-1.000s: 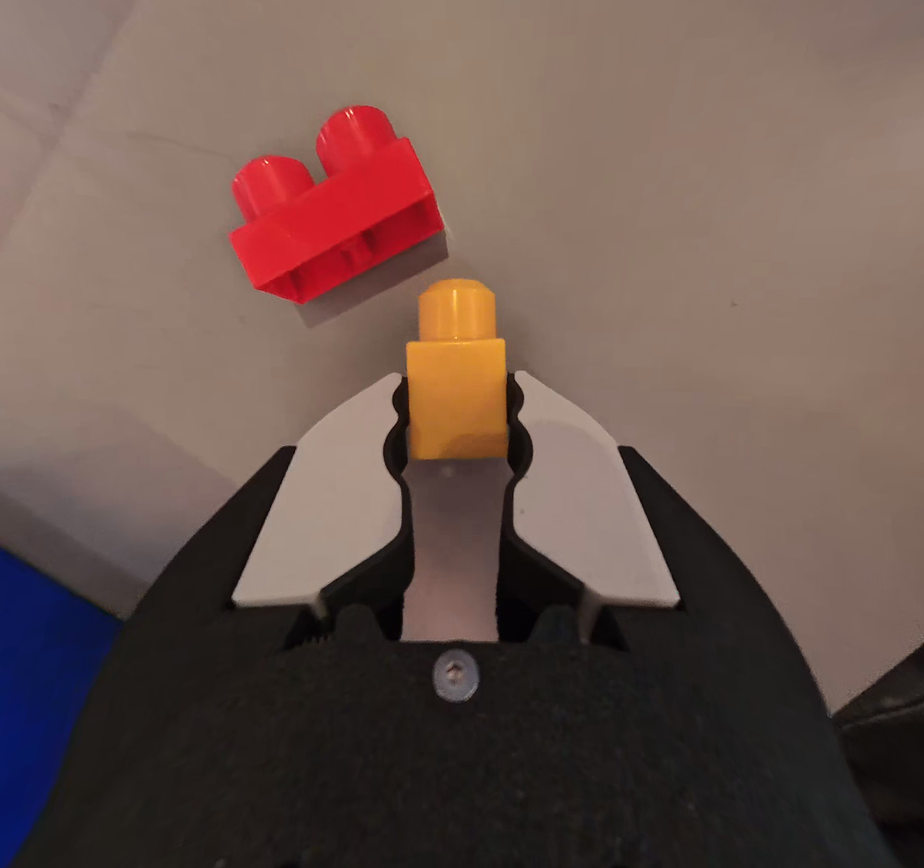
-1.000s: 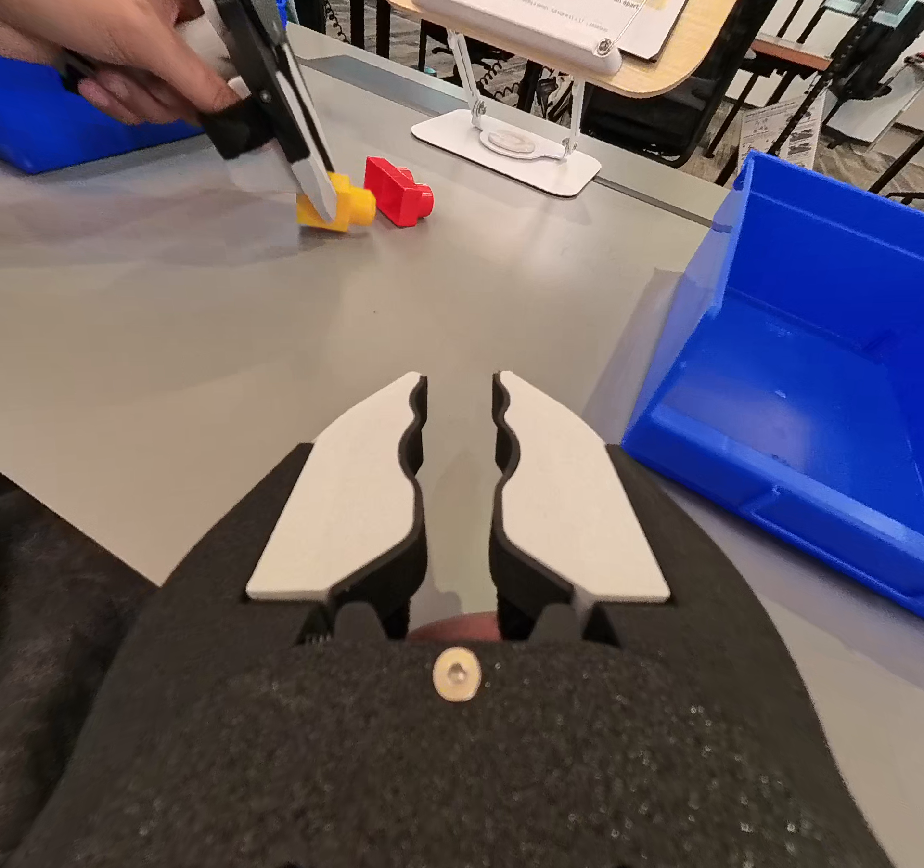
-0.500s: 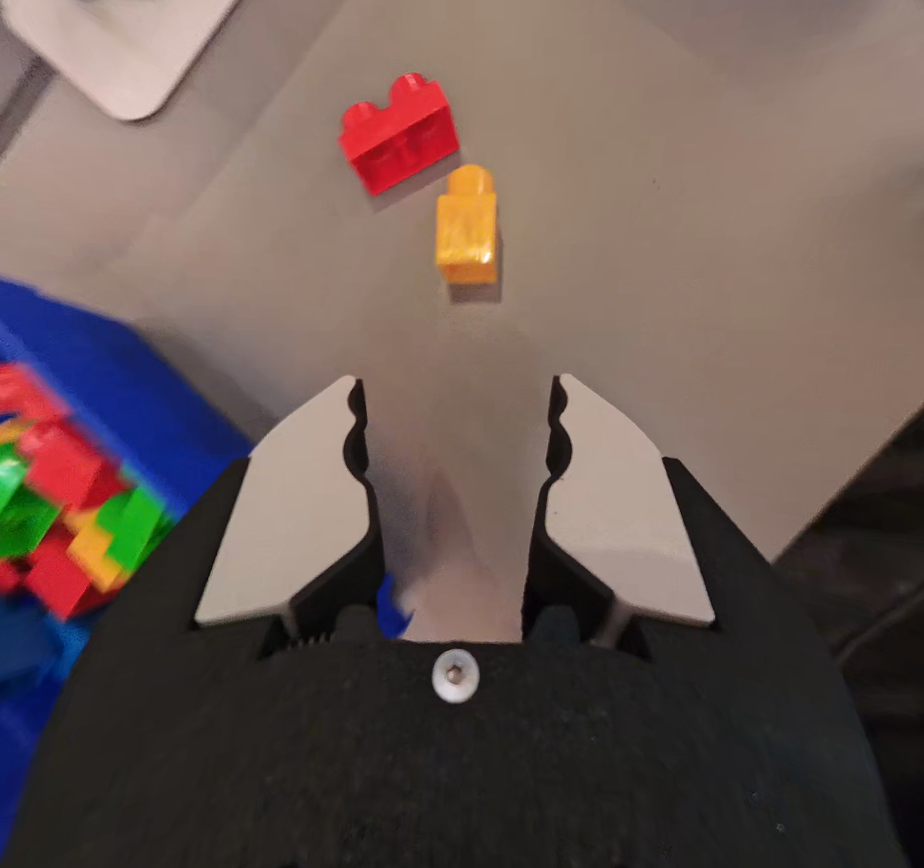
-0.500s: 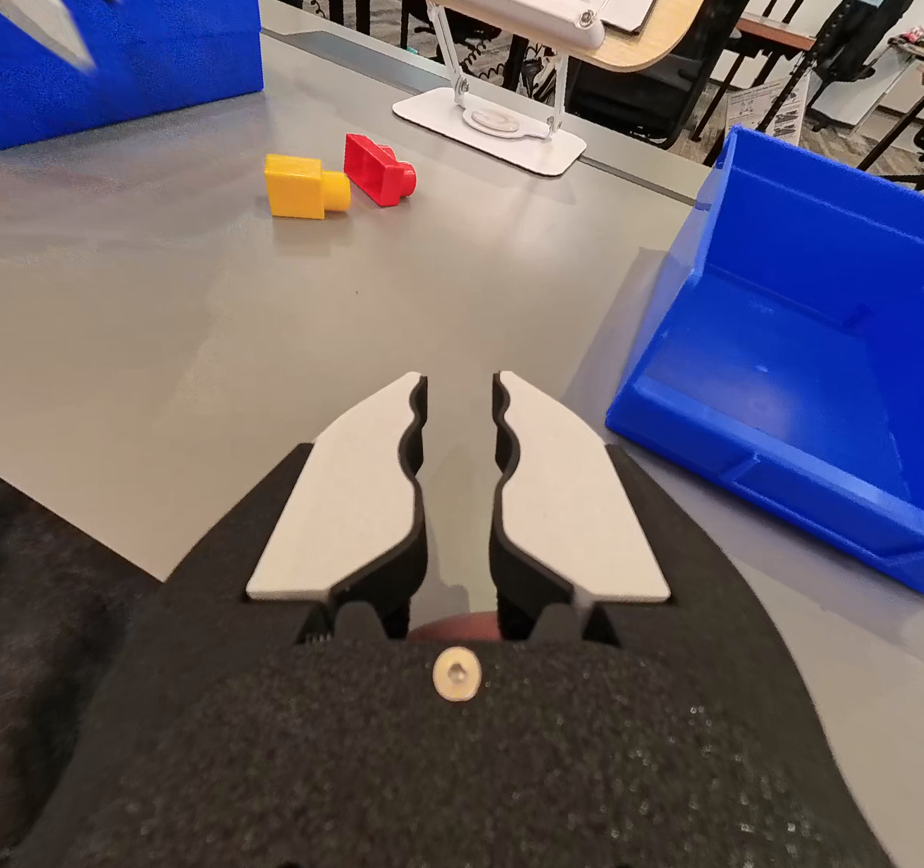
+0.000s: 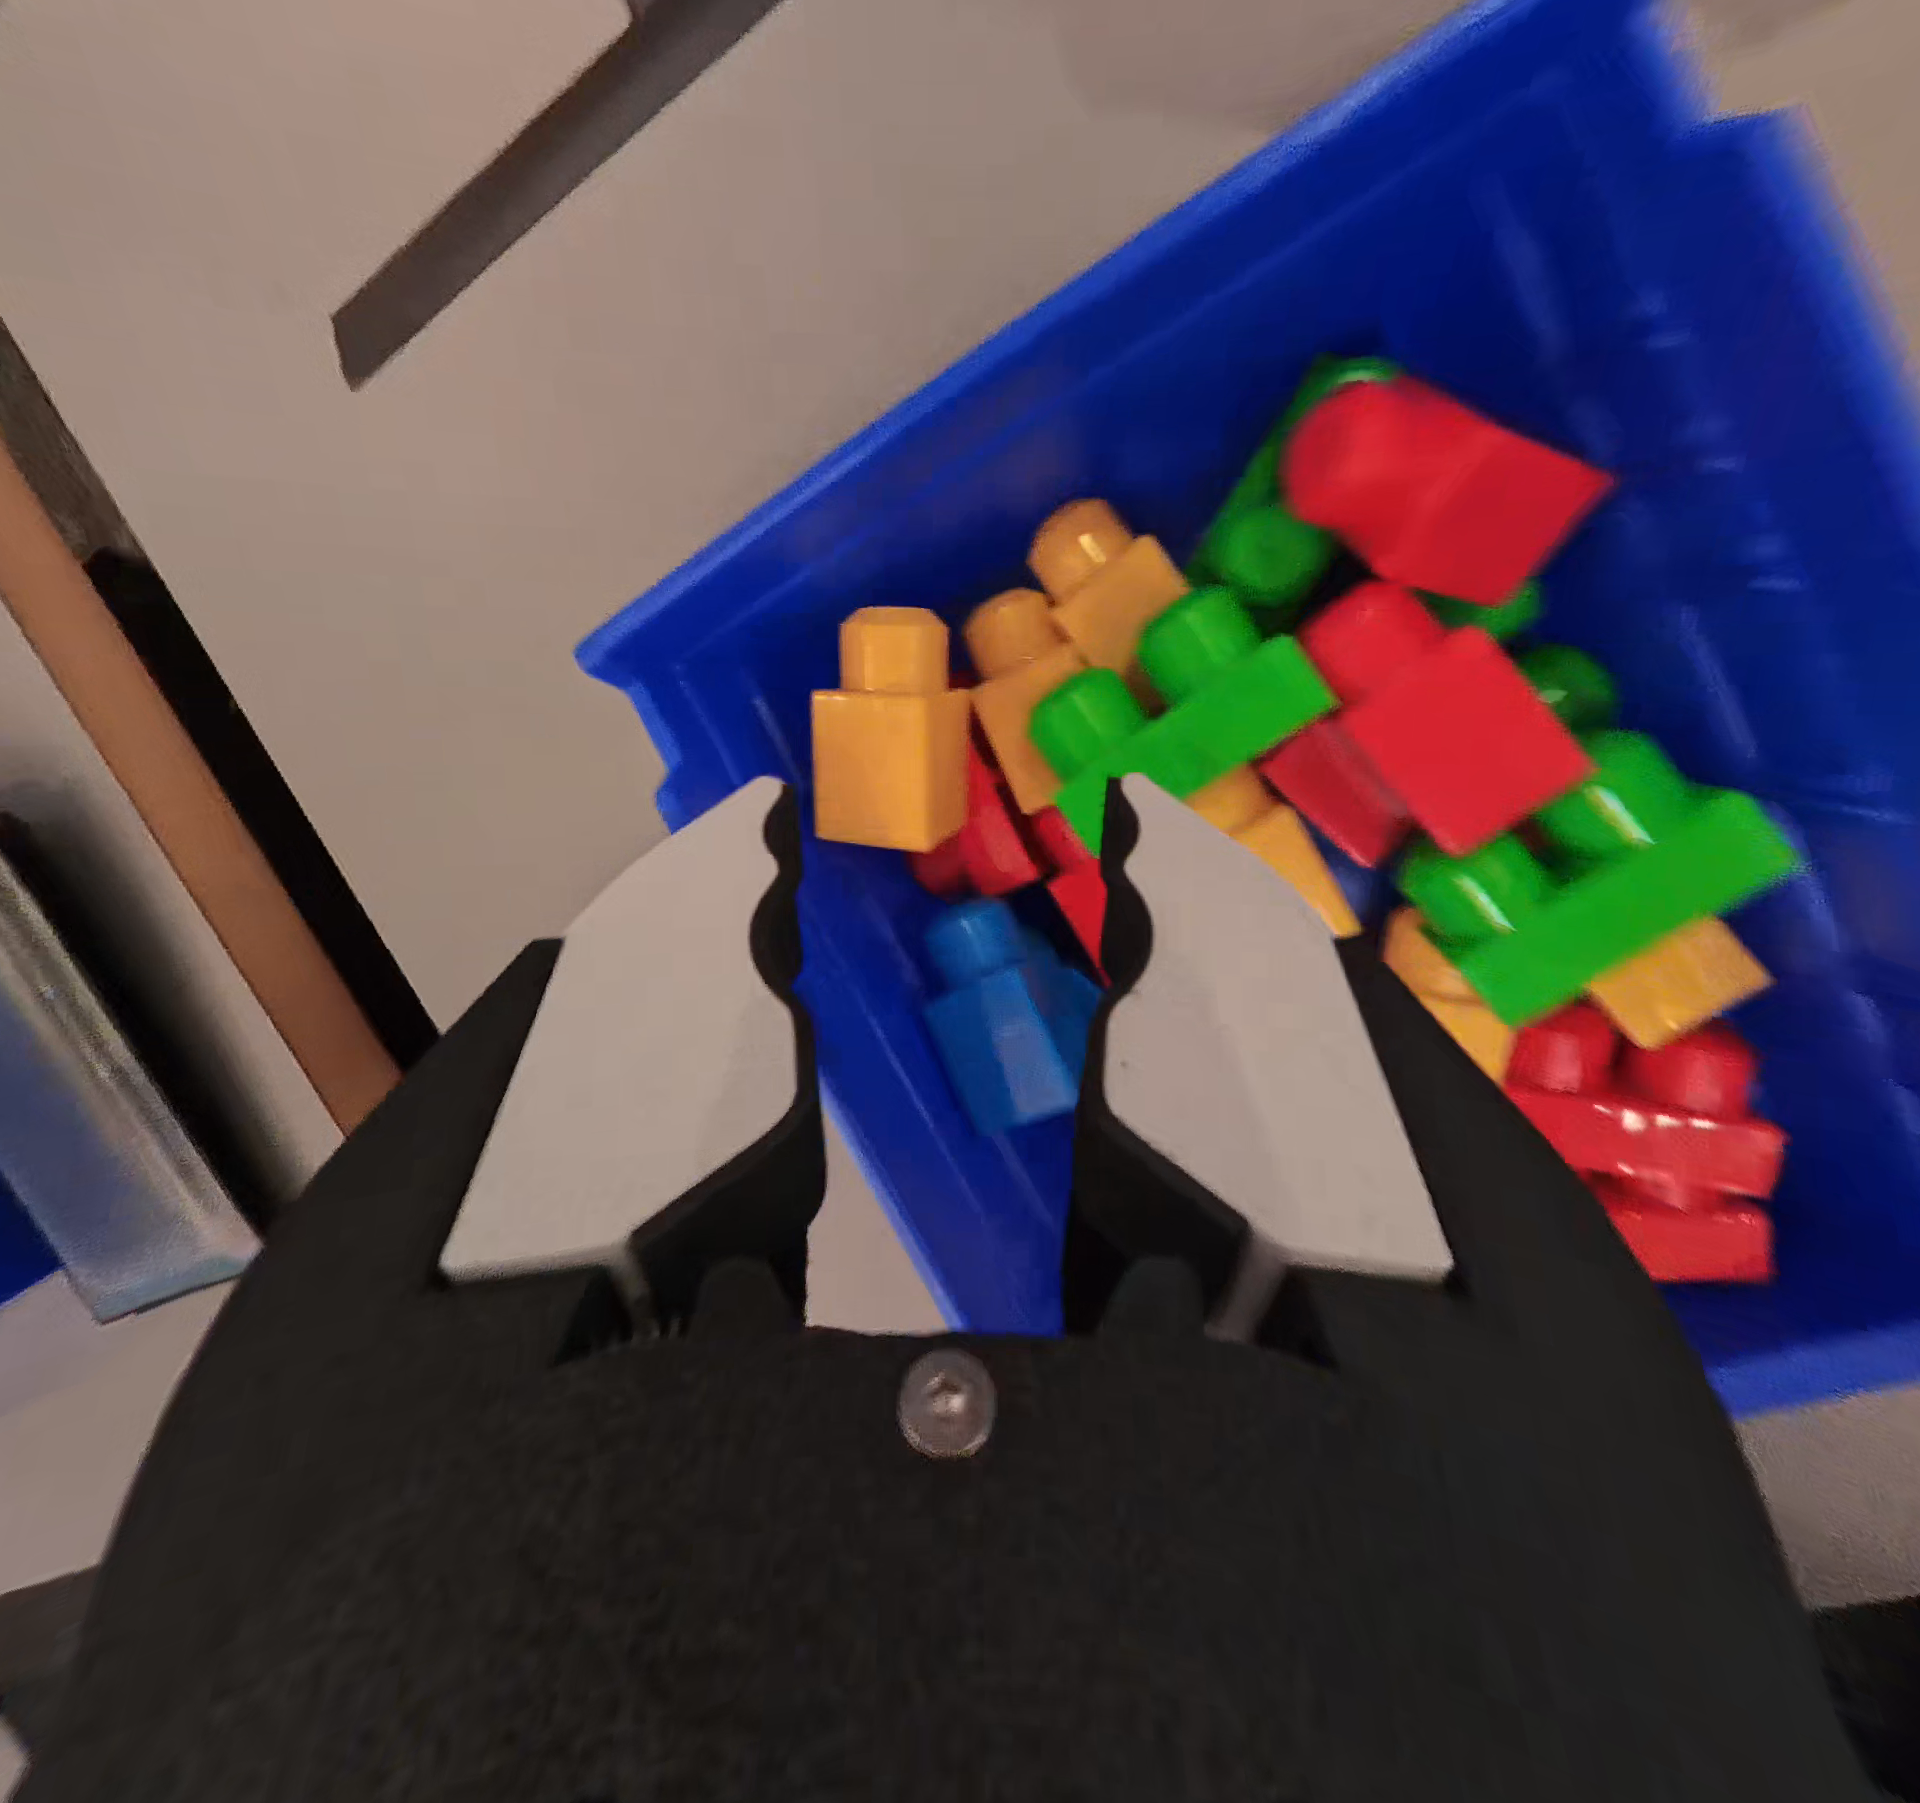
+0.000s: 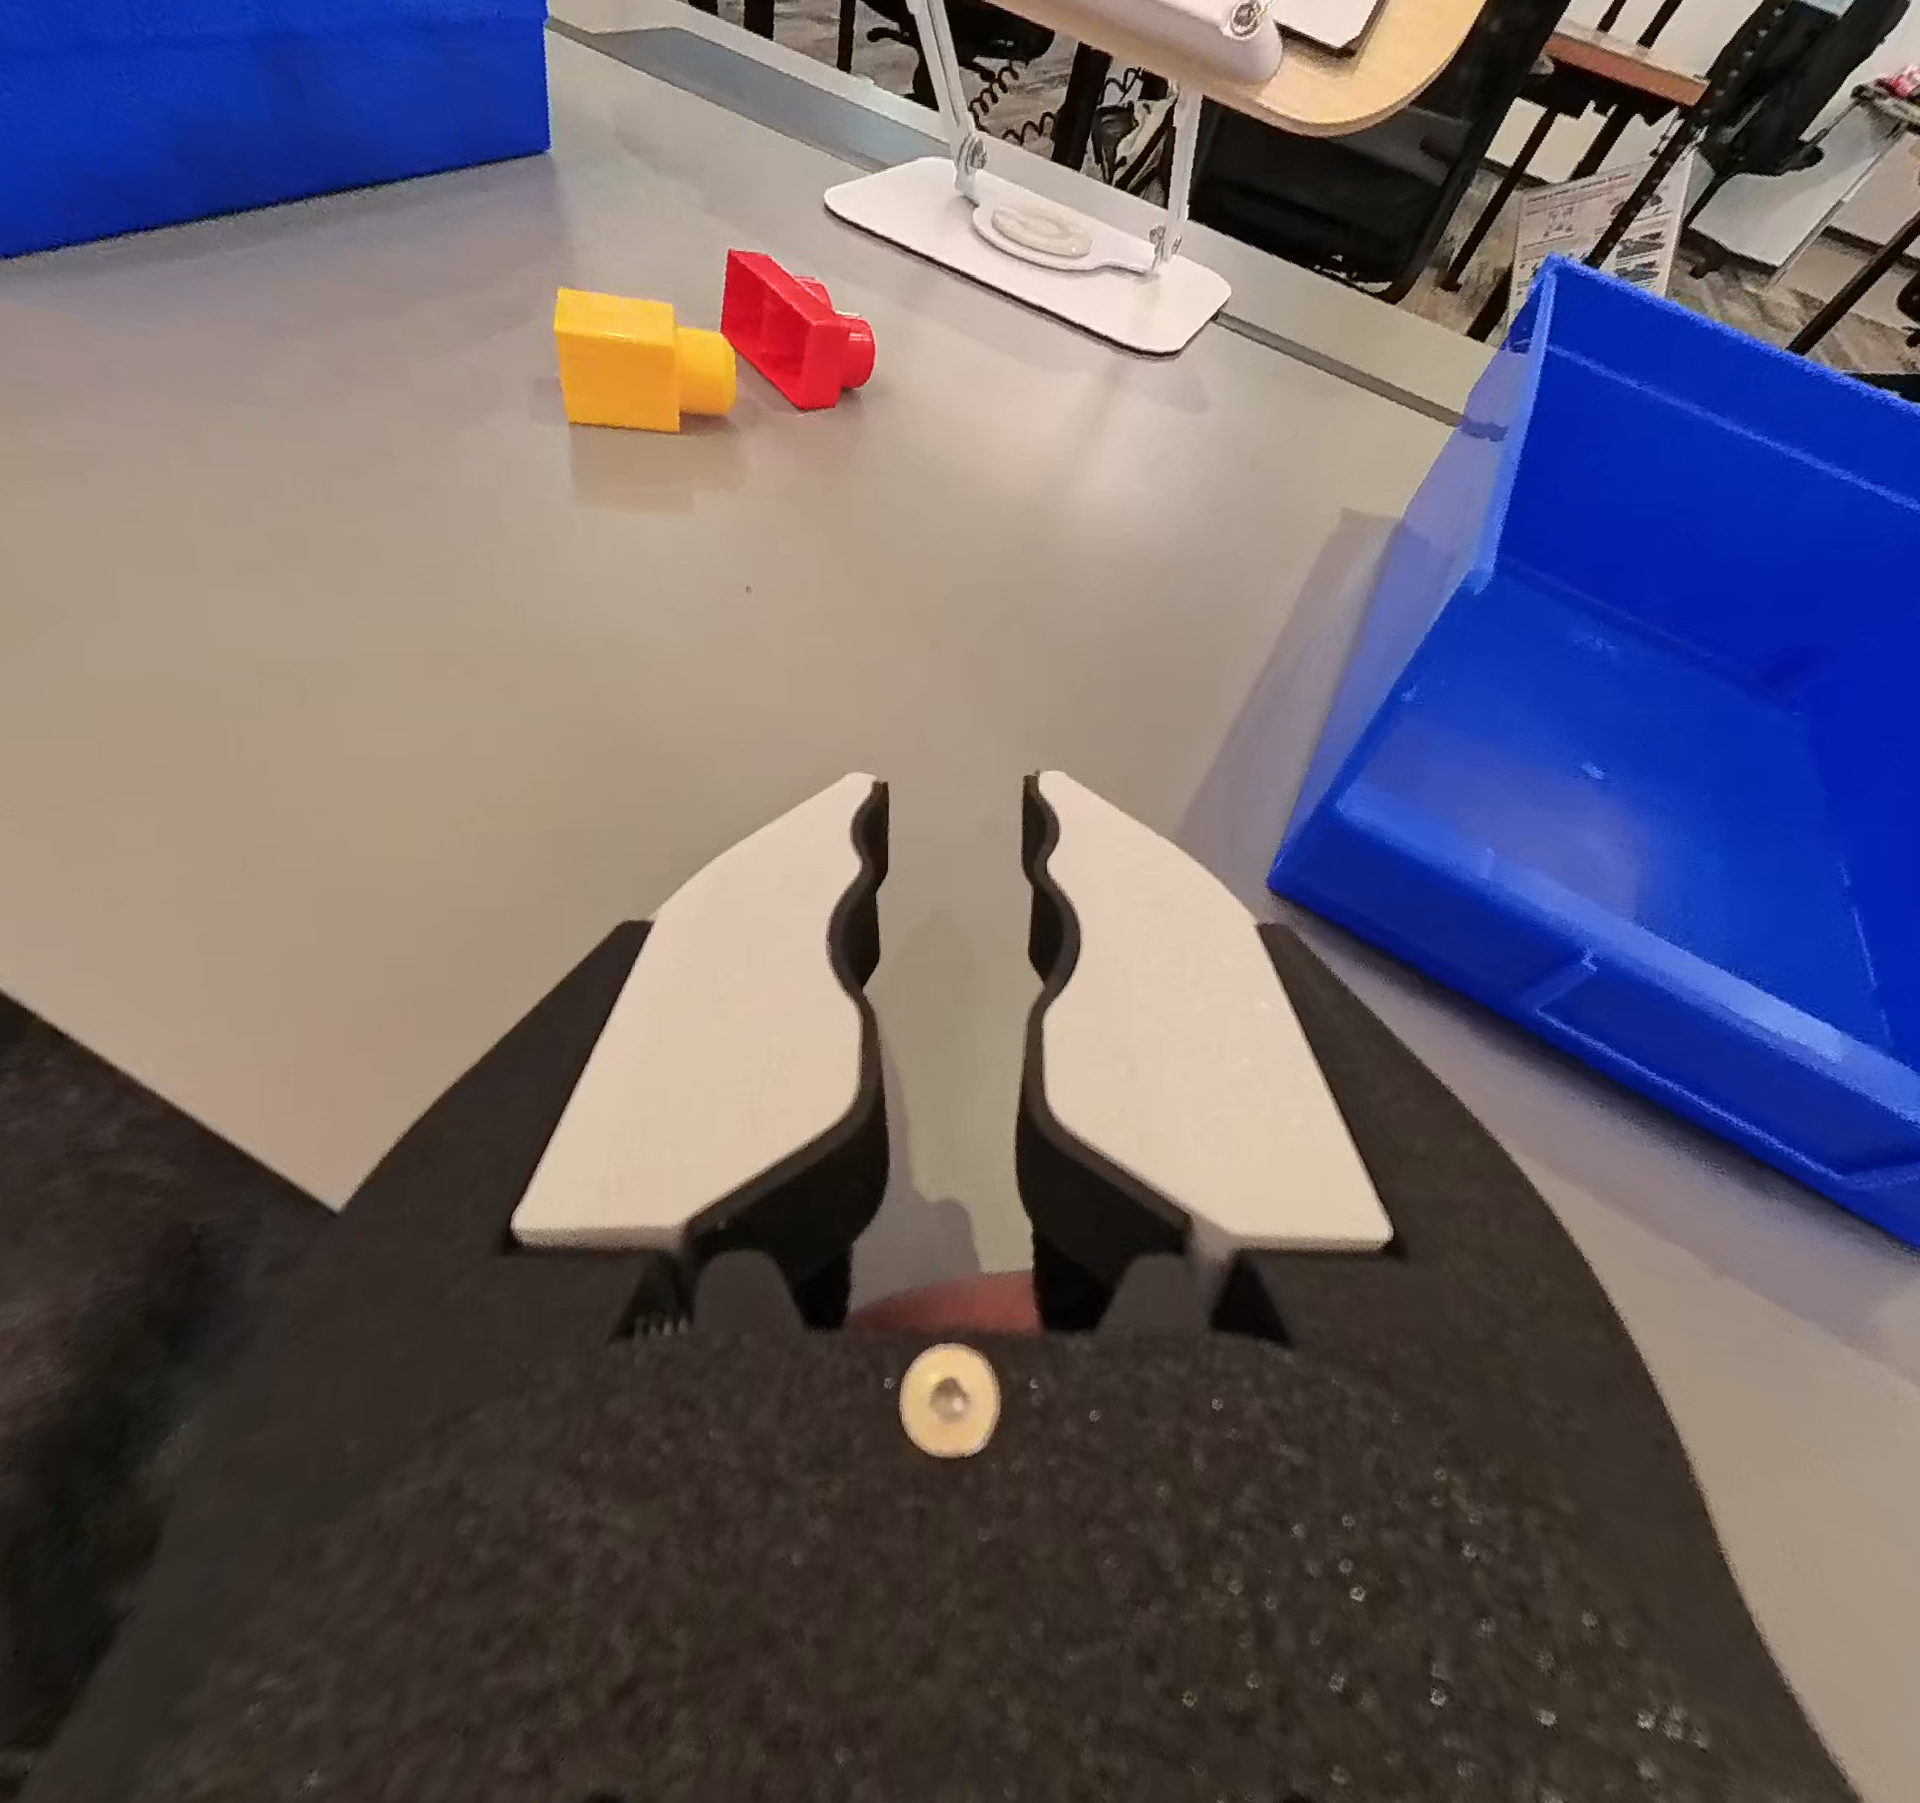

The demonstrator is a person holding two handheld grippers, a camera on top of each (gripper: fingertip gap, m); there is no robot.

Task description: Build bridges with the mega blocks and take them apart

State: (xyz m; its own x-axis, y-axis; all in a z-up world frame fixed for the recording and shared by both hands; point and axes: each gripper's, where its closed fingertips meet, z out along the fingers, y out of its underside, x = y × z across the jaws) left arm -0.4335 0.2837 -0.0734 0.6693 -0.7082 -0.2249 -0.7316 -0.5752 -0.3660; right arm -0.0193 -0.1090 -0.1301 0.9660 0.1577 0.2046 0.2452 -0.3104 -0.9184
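In the left wrist view my left gripper [image 5: 945,797] is open and empty, above the near end of a blue bin [image 5: 1455,226] that holds several red, green, yellow and blue blocks. A yellow one-stud block [image 5: 888,745] lies just beyond the fingertips and a blue block [image 5: 997,1015] shows between the fingers, lower in the bin. In the right wrist view my right gripper [image 6: 956,797] is open a little and empty, low over the grey table [image 6: 364,662]. A yellow one-stud block [image 6: 634,361] and a red two-stud block [image 6: 795,330] lie on their sides on the table, far ahead.
An empty blue bin [image 6: 1621,797] stands to the right of my right gripper. A white stand with an instruction board [image 6: 1039,236] is at the back of the table. The wall of the full blue bin [image 6: 260,39] shows at the far left. Left tips to right tips: about 60 cm.
My left gripper let go of the yellow block beside the red one, opened, and swung left over the bin of blocks. My right gripper stayed as it was.
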